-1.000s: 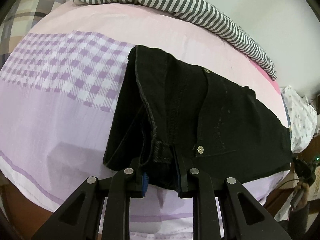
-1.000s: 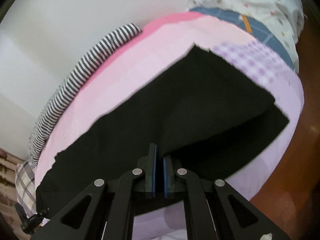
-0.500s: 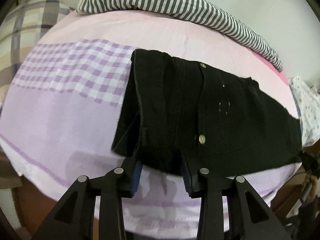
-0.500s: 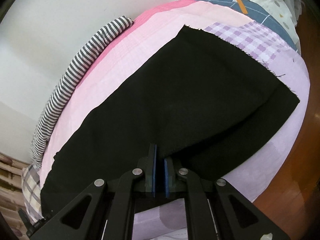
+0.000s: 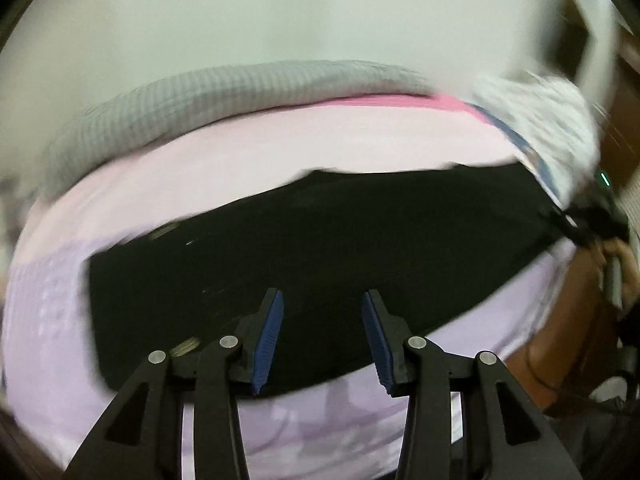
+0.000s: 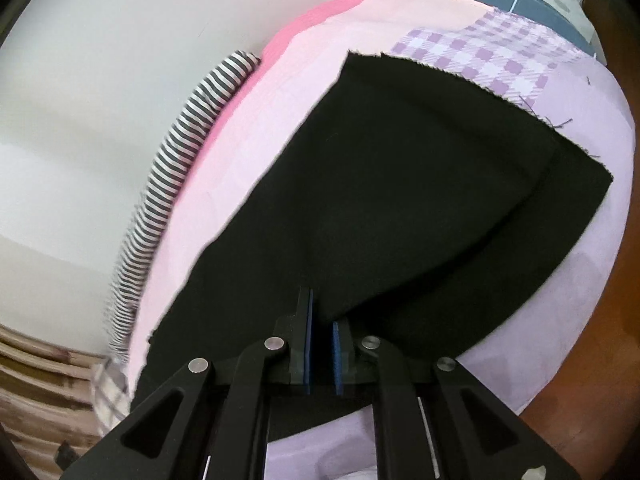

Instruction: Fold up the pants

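My left gripper (image 5: 322,336) has just been opening, and its blue pads (image 5: 269,340) now stand apart with nothing between them; through the gap I see only the black pants (image 5: 320,240), which lie flat on the bed sheet (image 5: 200,168) below and ahead of my fingertips, not pinched. This view is blurred. The pants stretch from beyond my left finger across to well past my right finger, where their far end reaches my other hand's gripper at the edge of the view. Beyond the pants, farther ahead of my fingers, runs a grey striped bolster (image 5: 208,92) against the wall. My right gripper (image 6: 321,344) is clamped on the pants (image 6: 420,200): a fold of black cloth rises into the narrow slit between its pads (image 6: 307,340), which press on it from both sides. From that pinch the cloth spreads forward and to the right of my fingers, over the pink and lilac sheet (image 6: 280,92), its frayed hem lying against the purple checked patch (image 6: 500,56) ahead. To the left of my right fingers the striped bolster (image 6: 176,168) follows the wall.
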The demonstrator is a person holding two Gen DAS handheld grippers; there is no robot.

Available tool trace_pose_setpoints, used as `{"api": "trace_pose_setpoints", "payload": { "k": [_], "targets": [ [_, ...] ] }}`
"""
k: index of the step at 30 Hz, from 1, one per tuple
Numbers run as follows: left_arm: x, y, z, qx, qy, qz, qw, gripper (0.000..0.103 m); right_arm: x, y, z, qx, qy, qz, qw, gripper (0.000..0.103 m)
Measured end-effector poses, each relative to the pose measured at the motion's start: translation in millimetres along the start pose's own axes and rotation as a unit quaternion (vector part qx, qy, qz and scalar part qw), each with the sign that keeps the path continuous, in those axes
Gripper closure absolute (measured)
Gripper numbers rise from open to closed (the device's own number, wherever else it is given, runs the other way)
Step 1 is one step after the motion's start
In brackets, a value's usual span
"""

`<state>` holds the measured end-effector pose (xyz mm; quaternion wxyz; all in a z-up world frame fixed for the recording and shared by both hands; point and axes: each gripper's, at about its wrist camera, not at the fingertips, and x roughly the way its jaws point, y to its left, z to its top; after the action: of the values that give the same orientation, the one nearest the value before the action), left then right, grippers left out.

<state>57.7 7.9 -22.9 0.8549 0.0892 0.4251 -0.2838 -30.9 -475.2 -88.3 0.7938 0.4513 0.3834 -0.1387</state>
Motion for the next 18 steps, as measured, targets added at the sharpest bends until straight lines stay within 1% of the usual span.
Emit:
{"api": "trace_pose_setpoints", "payload": {
  "k": [2,4,6,9,11,13,16,18],
  "targets": [
    [21,-35,10,0.043,0.003,-0.025,0.9987,0.06,-4,5,2,-0.009,-0.002,0.003,1.0,0.095],
    [40,-65,15,0.079,0.009,-0.051,0.9955,0.06,-9,11,4,-0.012,-0.004,0.008,1.0,0.096],
    [58,-99,19,0.116,0.016,-0.074,0.9903,0.06,-11,16,8,-0.011,-0.003,0.015,1.0,0.096],
    [76,-143,22,0.16,0.023,-0.094,0.9824,0.06,-14,18,13,0.0,0.001,0.031,1.0,0.096],
    [84,-162,22,0.18,0.021,-0.095,0.9788,0.06,-14,21,15,0.001,0.001,0.036,0.999,0.096],
    [92,-175,22,0.193,0.019,-0.083,0.9774,0.06,-16,23,17,-0.002,0.002,0.04,0.999,0.096],
    [108,-181,26,0.179,0.03,-0.075,0.9806,0.06,-19,25,20,-0.001,0.002,0.047,0.999,0.096],
    [117,-185,27,0.176,0.031,-0.056,0.9824,0.06,-20,25,20,0.0,0.003,0.051,0.999,0.096]
  ]
}}
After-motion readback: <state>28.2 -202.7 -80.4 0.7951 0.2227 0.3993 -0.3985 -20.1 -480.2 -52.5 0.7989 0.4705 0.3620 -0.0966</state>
